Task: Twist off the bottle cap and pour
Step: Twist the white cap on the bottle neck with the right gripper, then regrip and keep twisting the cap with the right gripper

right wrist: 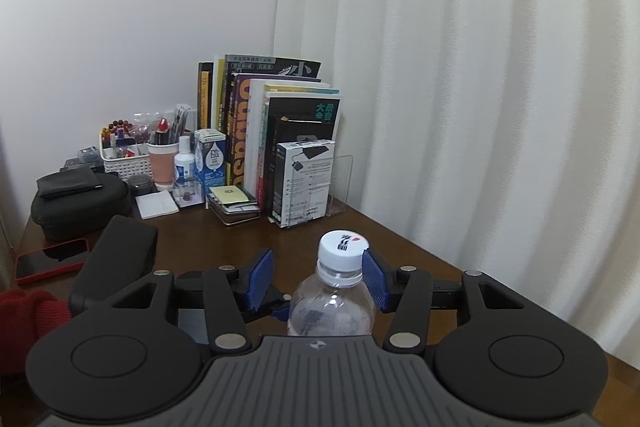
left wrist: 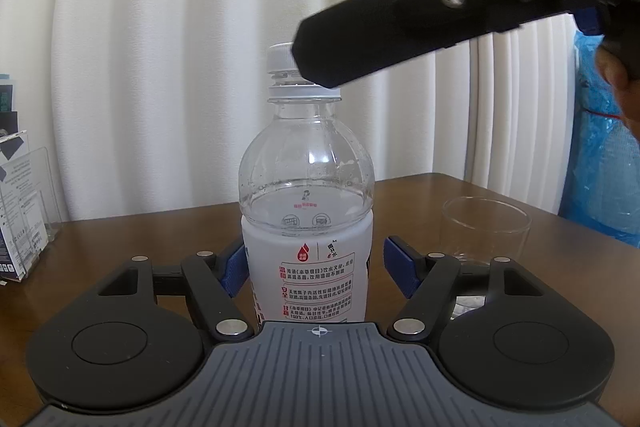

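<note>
Left claw (left wrist: pixel 316 267) is sitting spread around the water bottle (left wrist: pixel 307 211) standing on the desk (left wrist: pixel 420 195), pads not visibly pressing; right claw (right wrist: pixel 318 277) is gaping, one pad brushing the cap (right wrist: pixel 342 251). Person should be clamping the body before twisting.

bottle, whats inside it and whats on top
The bottle holds clear liquid up to about its shoulder; the white label hides what is lower. On top sits a white cap, with the right gripper around it and partly covering it in the left wrist view.

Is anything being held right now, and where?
Nothing gripped. The left gripper straddles the water bottle at its label, one pad clear; the right gripper flanks the cap, one pad clear.
</note>
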